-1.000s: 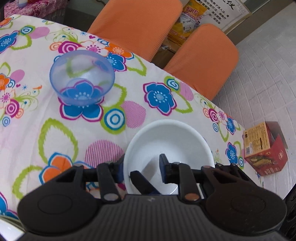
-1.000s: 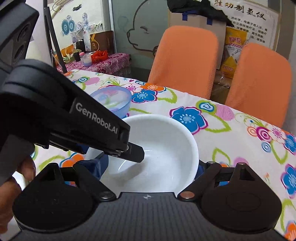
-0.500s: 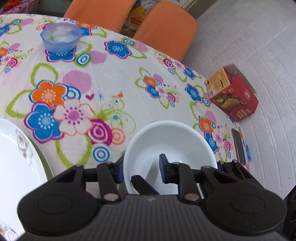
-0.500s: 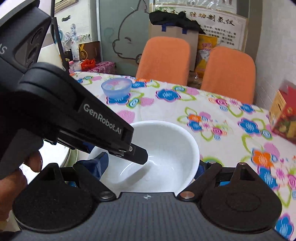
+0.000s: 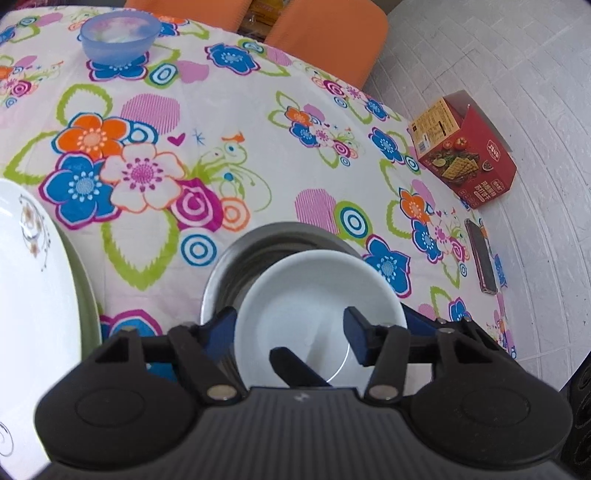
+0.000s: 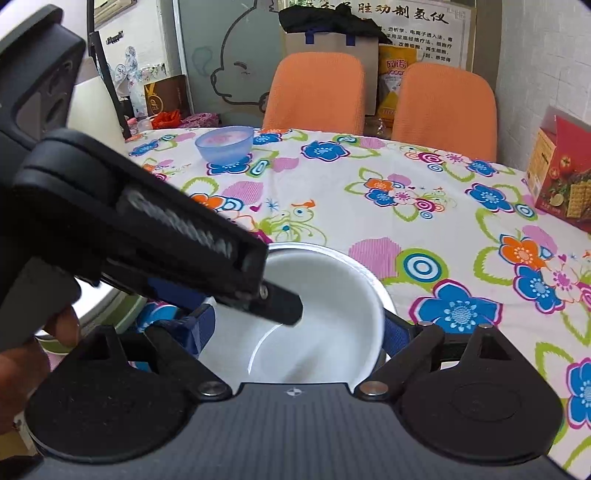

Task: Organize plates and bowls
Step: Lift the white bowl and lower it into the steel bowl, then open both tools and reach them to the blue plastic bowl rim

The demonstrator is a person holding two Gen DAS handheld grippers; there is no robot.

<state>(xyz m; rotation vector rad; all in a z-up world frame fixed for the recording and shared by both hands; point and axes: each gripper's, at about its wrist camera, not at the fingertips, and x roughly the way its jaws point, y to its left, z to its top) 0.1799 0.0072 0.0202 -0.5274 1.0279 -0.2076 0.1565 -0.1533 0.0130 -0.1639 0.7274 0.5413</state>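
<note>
1. I am seeing my left gripper [image 5: 290, 328] standing with its jaws spread wide, one blue pad outside the rim of the round white ceramic bowl [image 5: 314, 295] and the other pad inside it, neither visibly pressing on the rim.
2. My right gripper [image 6: 295, 328] is straddling the same bowl with a pad at each side of the rim; I cannot tell whether the pads are touching it.
3. The white bowl is sitting inside a larger round stainless-steel bowl [image 5: 236, 266], offset toward its right wall.
4. A white plate with a floral motif [image 5: 26, 288] is lying just left, stacked on a green plate [image 5: 88, 295].
5. Both stacks are resting on the flower-print tablecloth [image 5: 258, 147].
6. A translucent blue plastic bowl [image 5: 120, 35] is standing well apart at the far side.
</note>
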